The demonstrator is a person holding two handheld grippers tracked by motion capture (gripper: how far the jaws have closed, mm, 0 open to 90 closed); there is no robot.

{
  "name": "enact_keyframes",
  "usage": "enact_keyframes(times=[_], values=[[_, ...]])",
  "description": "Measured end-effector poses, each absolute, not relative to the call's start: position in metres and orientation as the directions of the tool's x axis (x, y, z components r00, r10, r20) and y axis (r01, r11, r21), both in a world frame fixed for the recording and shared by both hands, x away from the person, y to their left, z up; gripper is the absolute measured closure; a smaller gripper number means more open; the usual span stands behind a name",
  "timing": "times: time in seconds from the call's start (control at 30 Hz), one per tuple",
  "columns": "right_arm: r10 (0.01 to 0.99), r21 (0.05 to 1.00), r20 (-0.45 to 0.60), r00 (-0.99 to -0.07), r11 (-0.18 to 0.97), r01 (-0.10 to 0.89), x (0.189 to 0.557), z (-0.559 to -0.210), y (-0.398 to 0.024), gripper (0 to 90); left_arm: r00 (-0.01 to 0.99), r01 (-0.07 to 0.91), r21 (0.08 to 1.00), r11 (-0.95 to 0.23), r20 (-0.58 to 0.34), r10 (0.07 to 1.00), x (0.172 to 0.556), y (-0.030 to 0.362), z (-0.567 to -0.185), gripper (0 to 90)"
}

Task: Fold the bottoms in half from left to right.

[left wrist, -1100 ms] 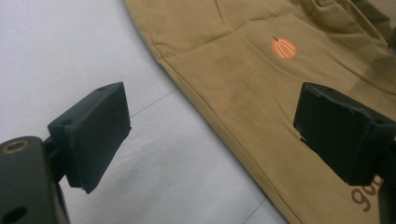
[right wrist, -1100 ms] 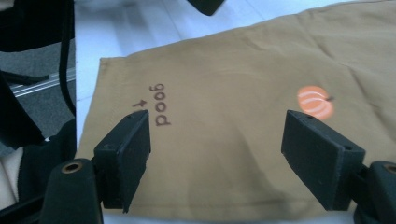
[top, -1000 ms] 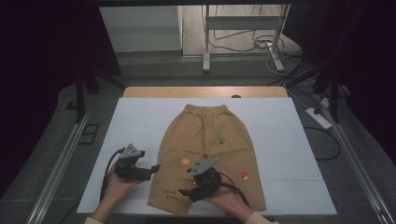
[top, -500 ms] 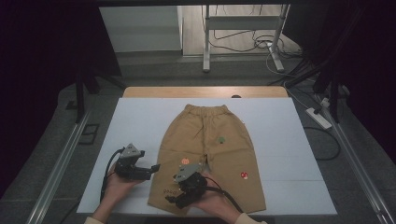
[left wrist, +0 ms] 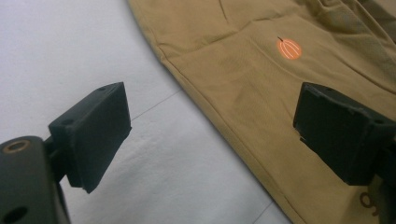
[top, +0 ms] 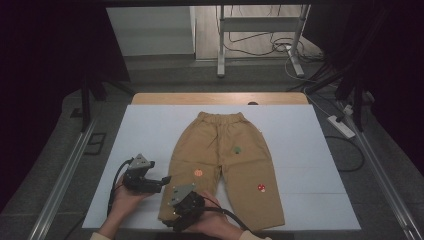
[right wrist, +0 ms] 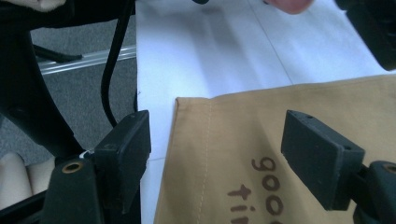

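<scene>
Tan children's trousers [top: 240,165] lie flat on a white sheet [top: 150,135], waistband at the far side. My left gripper [top: 164,180] is open at the outer edge of the left leg; in its own view the left gripper [left wrist: 212,123] straddles that side seam [left wrist: 219,121], below an orange pumpkin patch [left wrist: 288,48]. My right gripper [top: 172,216] hovers open by the same leg's hem. Seen from the right gripper [right wrist: 217,149], its jaws bracket the hem corner [right wrist: 180,102] and some brown lettering [right wrist: 261,182]. Nothing is held in either.
A green patch [top: 236,149] and a red mushroom patch [top: 261,187] mark the trousers. The sheet's near edge [right wrist: 140,140] drops to grey floor with a metal rail [right wrist: 93,58]. A power strip [top: 340,125] lies on the floor at right.
My right gripper has slid left along the bottom of the trousers to the left leg's outer hem corner. The left gripper has stayed put.
</scene>
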State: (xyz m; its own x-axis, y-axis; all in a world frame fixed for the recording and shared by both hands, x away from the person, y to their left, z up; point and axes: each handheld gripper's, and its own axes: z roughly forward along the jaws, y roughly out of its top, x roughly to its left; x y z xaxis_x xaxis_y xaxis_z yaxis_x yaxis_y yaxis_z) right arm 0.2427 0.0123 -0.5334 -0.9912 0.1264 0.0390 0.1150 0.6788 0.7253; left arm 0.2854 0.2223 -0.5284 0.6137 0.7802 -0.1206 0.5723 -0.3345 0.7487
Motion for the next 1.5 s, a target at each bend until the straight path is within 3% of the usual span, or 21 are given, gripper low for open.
enact_keyframes(times=[0.57,0.77,0.83,0.9,0.93,0.97,1.0,1.1,1.5], values=[[0.113,0.691,-0.007,-0.994,0.718,0.076,0.237,-0.542,0.033,27.2,0.611,0.58,0.742,-0.337,-0.123,0.782,0.286,0.223,-0.531,11.0],[0.136,0.695,-0.026,-0.99,0.714,0.079,0.236,-0.542,0.034,32.7,0.612,0.579,0.742,-0.337,-0.123,0.781,0.286,0.224,-0.531,11.0],[0.148,0.7,-0.03,-0.989,0.709,0.085,0.236,-0.542,0.033,46.0,0.611,0.58,0.742,-0.336,-0.124,0.782,0.286,0.225,-0.531,11.0],[0.15,0.704,-0.024,-0.988,0.705,0.09,0.237,-0.541,0.032,50.6,0.611,0.579,0.743,-0.336,-0.123,0.782,0.286,0.225,-0.53,11.1],[0.138,0.701,-0.023,-0.99,0.708,0.082,0.24,-0.54,0.03,62.0,0.61,0.579,0.743,-0.335,-0.123,0.783,0.286,0.225,-0.53,11.0],[0.138,0.701,-0.023,-0.99,0.708,0.082,0.24,-0.54,0.03,62.0,0.61,0.579,0.743,-0.335,-0.123,0.783,0.286,0.225,-0.53,11.1],[0.144,0.699,-0.018,-0.989,0.71,0.091,0.243,-0.539,0.027,70.6,0.609,0.579,0.744,-0.333,-0.123,0.784,0.286,0.225,-0.531,11.1],[0.151,0.683,-0.009,-0.989,0.723,0.104,0.248,-0.536,0.023,81.5,0.606,0.58,0.744,-0.331,-0.124,0.786,0.286,0.225,-0.531,11.1],[0.139,0.705,0.005,-0.99,0.702,0.102,0.249,-0.523,0.011,85.8,0.61,0.562,0.765,-0.316,-0.125,0.782,0.301,0.21,-0.52,11.5]])
